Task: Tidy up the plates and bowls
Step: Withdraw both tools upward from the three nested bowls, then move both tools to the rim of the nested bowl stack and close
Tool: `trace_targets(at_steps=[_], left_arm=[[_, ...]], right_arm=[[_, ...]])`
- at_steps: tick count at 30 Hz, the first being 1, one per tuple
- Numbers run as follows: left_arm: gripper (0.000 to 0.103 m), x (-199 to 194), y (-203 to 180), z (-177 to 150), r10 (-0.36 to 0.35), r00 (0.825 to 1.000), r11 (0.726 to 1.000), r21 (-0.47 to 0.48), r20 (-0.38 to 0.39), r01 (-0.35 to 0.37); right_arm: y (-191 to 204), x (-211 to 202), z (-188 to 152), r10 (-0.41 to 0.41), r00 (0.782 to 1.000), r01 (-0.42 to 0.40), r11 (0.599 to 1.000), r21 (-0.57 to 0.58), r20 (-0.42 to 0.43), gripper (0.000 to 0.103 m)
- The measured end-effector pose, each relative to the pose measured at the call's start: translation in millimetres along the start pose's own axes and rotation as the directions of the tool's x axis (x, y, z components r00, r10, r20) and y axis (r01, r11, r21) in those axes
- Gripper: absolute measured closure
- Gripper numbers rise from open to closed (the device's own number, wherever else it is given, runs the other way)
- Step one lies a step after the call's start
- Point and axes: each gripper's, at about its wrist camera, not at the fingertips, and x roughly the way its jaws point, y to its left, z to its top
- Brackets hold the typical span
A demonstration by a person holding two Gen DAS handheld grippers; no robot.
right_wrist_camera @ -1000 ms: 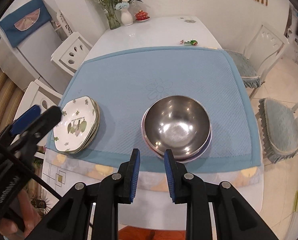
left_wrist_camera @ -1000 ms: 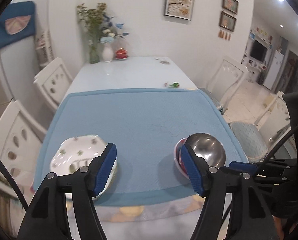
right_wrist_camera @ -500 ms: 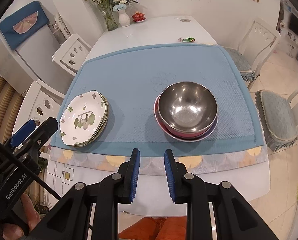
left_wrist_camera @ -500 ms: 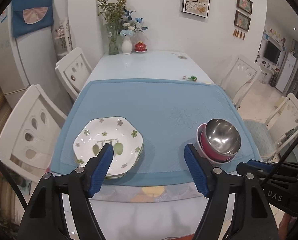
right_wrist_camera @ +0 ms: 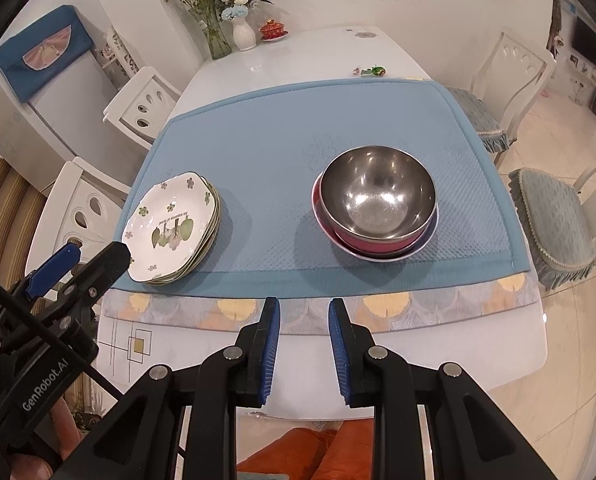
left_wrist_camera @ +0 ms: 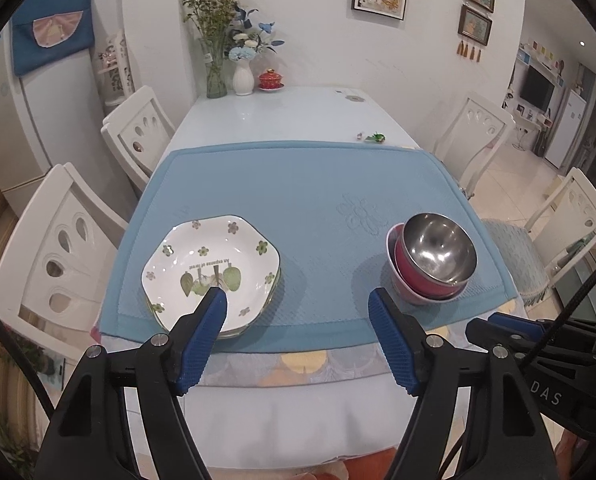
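Note:
A stack of white flower-patterned plates sits on the near left of the blue mat. On the near right, a steel bowl is nested in a red bowl, with a pale bowl under both. My left gripper hangs open and empty over the mat's front edge, between the two stacks and touching neither. My right gripper is over the table's near border, short of the bowls. Its jaws are nearly together with nothing between them.
White chairs stand at the left, and more chairs at the right. Two flower vases and a red lidded cup are at the table's far end. A small green object lies beyond the mat. The mat's middle is bare.
Both grippers have drawn back toward the table's near edge, so the plates and bowls now lie farther ahead. The left jaws stand a little wider. The right jaws are unchanged.

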Motion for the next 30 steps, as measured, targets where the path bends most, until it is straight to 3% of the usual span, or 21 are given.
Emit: trace_targets(at_steps=[9, 17, 22, 26, 28, 30], left_arm=[[0.031, 0, 4, -3, -0.009, 1.0, 1.0, -0.018, -0.016, 0.009], [0.031, 9, -6, -2, -0.003, 0.999, 1.0, -0.012, -0.045, 0.002], [0.031, 20, -14, 5, -0.016, 0.997, 0.999, -0.03, -0.072, 0.013], [0.031, 32, -27, 9, -0.027, 0.995, 0.999, -0.036, -0.093, 0.024], [0.031, 36, -34, 10, -0.038, 0.995, 0.999, -0.031, -0.097, 0.035], [0.031, 41, -39, 14, -0.045, 0.994, 0.999, -0.03, -0.103, 0.042]], right_arm=[[7, -4, -6, 0.003, 1.0, -0.003, 1.0, -0.016, 0.015, 0.079], [-6, 8, 4, 0.114, 0.993, -0.113, 0.993, 0.032, -0.023, 0.079], [-19, 15, 12, 0.12, 0.991, -0.119, 0.993, 0.022, -0.06, 0.071], [-32, 15, 19, 0.065, 0.997, -0.065, 0.998, 0.002, -0.049, 0.069], [-36, 6, 25, -0.06, 0.998, 0.061, 0.997, -0.045, 0.017, 0.069], [-36, -8, 28, -0.149, 0.982, 0.159, 0.984, -0.084, 0.113, 0.067]])
